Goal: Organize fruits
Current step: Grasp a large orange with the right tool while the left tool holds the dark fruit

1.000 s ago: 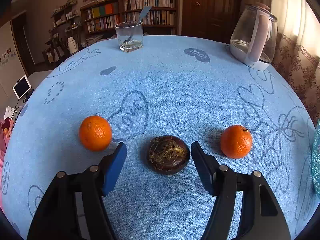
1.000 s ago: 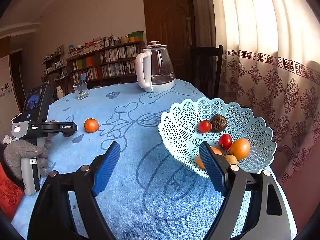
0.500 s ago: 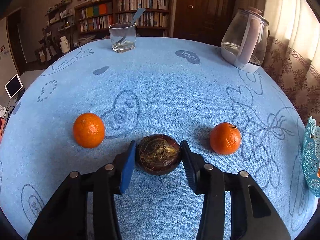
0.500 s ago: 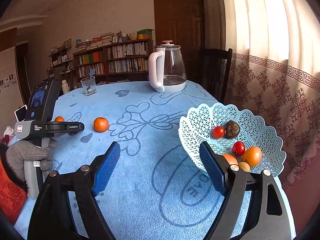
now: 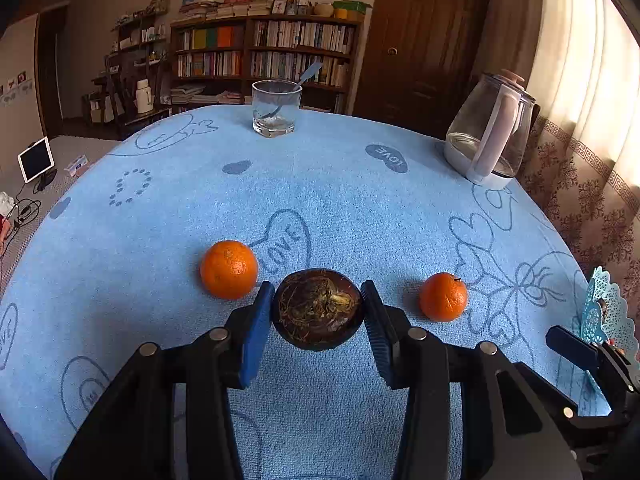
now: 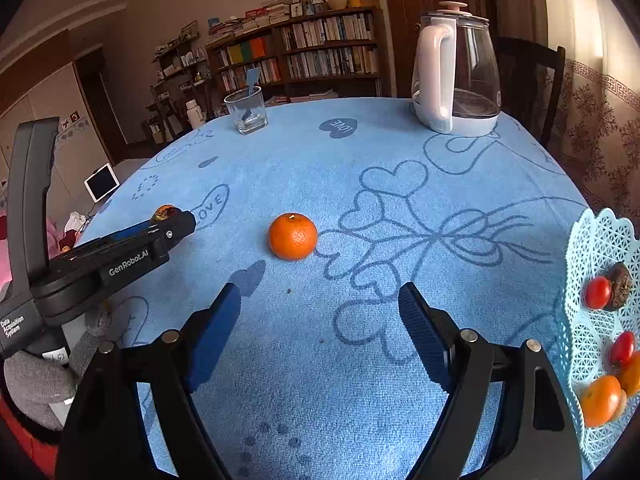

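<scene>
My left gripper [image 5: 317, 294] is shut on a dark brown round fruit [image 5: 318, 308], its blue pads pressing both sides just over the blue cloth. One orange [image 5: 229, 269] lies to its left and a second orange [image 5: 443, 297] to its right. In the right wrist view my right gripper [image 6: 319, 294] stands open and empty, with that second orange [image 6: 293, 236] on the cloth a little ahead of its fingers. The left gripper [image 6: 176, 224] shows at the left there, held by a gloved hand. A pale blue lattice basket [image 6: 600, 240] at the right edge holds several fruits.
A glass kettle [image 5: 488, 136] stands at the back right of the table and a drinking glass [image 5: 276, 108] with a spoon at the back. In the basket lie red tomatoes [image 6: 598, 292], a dark fruit [image 6: 620, 286] and oranges [image 6: 600, 400]. A chair stands behind the kettle.
The left jaws closed onto the dark fruit and rose slightly with it. The right gripper swung left, away from the basket, and now faces the orange.
</scene>
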Available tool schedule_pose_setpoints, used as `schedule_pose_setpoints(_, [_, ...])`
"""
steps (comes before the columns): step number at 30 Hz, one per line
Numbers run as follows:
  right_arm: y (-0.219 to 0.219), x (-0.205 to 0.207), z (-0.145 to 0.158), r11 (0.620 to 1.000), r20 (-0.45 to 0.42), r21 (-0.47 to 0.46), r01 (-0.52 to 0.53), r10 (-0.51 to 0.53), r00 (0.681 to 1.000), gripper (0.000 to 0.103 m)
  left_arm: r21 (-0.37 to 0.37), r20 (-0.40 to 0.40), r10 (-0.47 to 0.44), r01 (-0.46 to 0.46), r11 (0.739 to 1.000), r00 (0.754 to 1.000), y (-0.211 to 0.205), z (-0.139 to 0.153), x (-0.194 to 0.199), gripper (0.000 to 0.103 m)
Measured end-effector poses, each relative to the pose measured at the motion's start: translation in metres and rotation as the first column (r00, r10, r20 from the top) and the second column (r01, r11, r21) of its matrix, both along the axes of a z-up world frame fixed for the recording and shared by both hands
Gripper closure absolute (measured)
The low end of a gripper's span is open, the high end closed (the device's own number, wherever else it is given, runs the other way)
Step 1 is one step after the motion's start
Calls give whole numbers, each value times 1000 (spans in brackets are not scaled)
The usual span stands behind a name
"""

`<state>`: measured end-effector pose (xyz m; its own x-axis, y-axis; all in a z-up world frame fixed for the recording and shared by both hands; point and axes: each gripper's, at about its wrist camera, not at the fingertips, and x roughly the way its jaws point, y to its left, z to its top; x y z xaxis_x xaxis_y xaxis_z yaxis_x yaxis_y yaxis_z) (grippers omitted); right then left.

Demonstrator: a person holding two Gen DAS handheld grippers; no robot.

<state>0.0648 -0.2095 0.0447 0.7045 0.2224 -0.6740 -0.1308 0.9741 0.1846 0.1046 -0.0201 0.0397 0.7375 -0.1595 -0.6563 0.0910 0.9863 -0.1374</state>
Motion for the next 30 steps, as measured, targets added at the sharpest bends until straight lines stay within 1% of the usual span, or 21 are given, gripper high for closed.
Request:
schedule_pose_setpoints(5, [19,38,-9,998,-37,-43,-38,36,999,31,-19,-3,8,-8,1000,1000,3,1,0,58])
schedule_pose_setpoints(7, [26,50,-15,997,-53,-59,-51,48,997,39,-21,-6,16,-16,1000,1000,4,1,0,58])
schedule_pose_setpoints(8, [28,57,-19,996,-63,-65,-54,49,997,40,-22,-7,20,-21,1000,1000,4,0,0,58])
schedule_pose_setpoints(10, [33,67,-24,996,-80,-70,-61,56,995,47,-23,-13,26,-27,999,1000,5,-1,2,58])
schedule_pose_setpoints(16, [41,86,-31,995,-102,-76,-69,61,993,60,-24,-31,24,-24,999,999,4,-5,3,58])
schedule_pose_setpoints(23, [41,81,-30,995,-95,-82,-54,46,994,62,-24,-31,15,-16,1000,999,4,-5,3,58])
schedule_pose_setpoints(30, [32,62,-22,998,-83,-53,-29,25,996,62,-24,-29,4,-5,1000,1000,1,-5,1,58])
